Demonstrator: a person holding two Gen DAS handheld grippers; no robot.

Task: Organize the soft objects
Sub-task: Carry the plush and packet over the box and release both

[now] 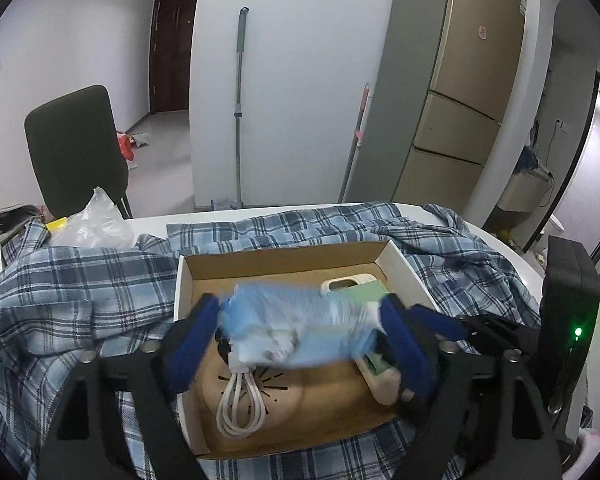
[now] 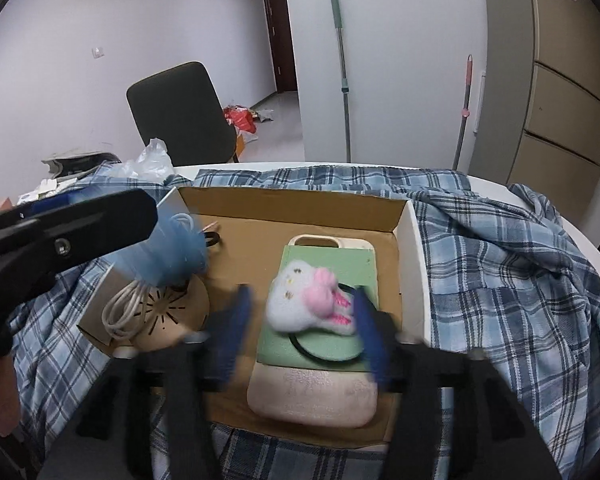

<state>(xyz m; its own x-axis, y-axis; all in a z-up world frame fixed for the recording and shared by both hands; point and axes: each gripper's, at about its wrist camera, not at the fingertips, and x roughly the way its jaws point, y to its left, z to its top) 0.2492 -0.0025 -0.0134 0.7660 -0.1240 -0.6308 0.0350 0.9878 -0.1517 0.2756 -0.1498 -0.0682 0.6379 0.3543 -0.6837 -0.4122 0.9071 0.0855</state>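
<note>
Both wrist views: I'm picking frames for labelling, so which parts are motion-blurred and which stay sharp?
Left wrist view: blue fluffy item smeared, cardboard box and plaid cloth crisp. Right wrist view: white-and-pink plush and the blue pads blurred, cloth sharp.

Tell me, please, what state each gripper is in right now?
Left gripper: open, with the blue plush seemingly loose between its fingers.
Right gripper: open, with the white toy between its fingers, not clamped.

Even, cool indoor light is filling both views; fisheye bending is curving the edges, motion blur is smearing the lower centre.
</note>
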